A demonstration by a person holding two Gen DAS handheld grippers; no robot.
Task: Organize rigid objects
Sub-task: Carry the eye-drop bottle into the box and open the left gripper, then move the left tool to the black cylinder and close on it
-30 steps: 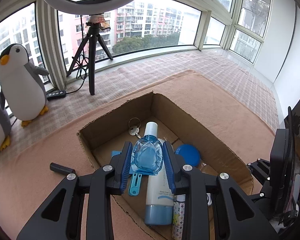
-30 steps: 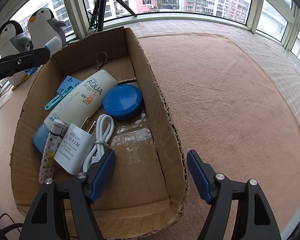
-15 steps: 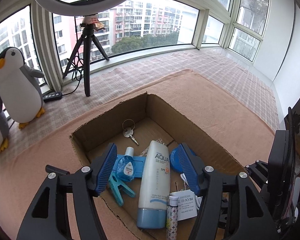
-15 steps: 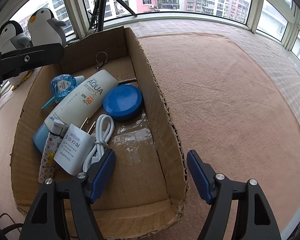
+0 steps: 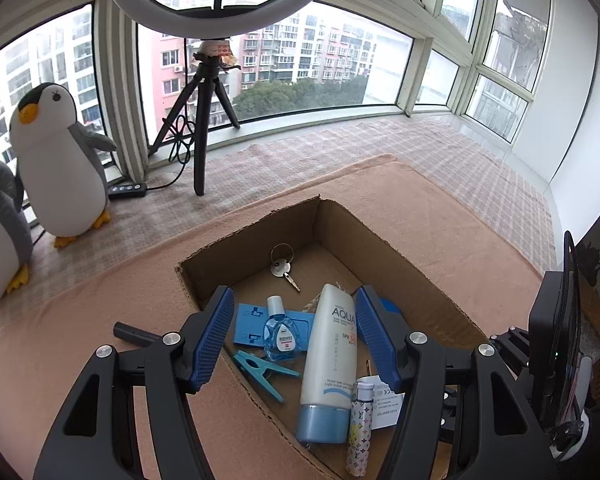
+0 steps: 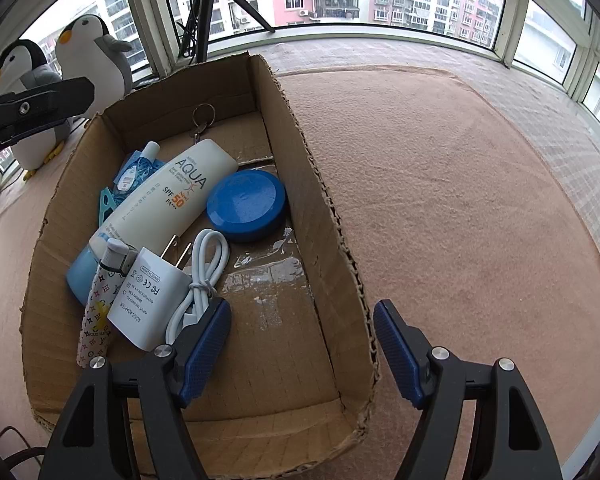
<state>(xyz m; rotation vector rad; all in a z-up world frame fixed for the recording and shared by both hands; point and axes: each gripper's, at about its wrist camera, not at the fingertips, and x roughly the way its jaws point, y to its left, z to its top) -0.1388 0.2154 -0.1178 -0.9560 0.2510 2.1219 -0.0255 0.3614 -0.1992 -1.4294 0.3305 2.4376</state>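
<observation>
An open cardboard box sits on a pink rug. Inside lies a small blue eye-drop bottle on a blue card, beside a white AQUA sunscreen tube. My left gripper hovers open above them, holding nothing. The box also holds a blue clip, a key ring, a round blue tin, a white charger with cable and a patterned tube. My right gripper stands open and empty, straddling the box's right wall.
Two plush penguins stand at the left by the window. A tripod with a ring light stands behind the box. A short black cylinder lies on the rug left of the box. Pink rug spreads to the right.
My left gripper let go of the eye-drop bottle, which dropped onto the blue card in the box; its jaws spread wide. The right gripper stayed still.
</observation>
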